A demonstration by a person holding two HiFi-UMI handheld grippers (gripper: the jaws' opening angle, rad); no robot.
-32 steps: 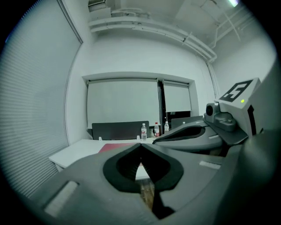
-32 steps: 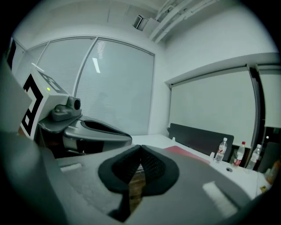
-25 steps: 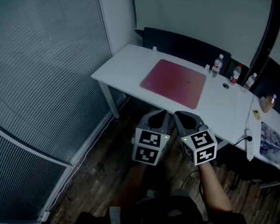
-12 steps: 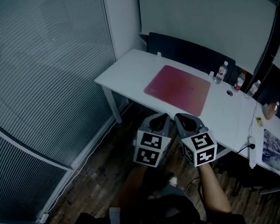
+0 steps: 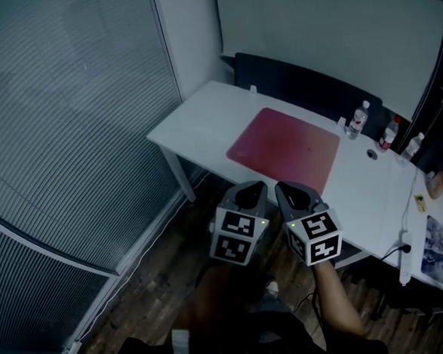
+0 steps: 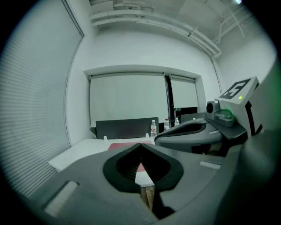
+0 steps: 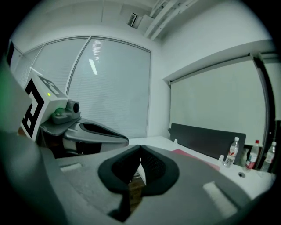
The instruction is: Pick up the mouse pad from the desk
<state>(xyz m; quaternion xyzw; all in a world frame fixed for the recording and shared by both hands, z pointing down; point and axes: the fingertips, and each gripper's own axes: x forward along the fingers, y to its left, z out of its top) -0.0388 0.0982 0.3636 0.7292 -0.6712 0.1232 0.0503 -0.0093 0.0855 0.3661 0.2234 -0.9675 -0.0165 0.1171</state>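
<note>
Blinds (image 5: 67, 130) cover the window wall at the left, and the white surface (image 5: 194, 114) stands in the corner past them, above a wooden floor (image 5: 153, 275). Lying flat near the middle of that surface is the red mouse pad (image 5: 284, 147), well apart from both tongs, with clear bottles (image 5: 359, 119) standing upright past its far right corner. Left tongs (image 6: 140, 146) and right tongs (image 7: 140, 147) are held side by side over the floor, short of the surface's near edge, each pair fully closed and empty.
</note>
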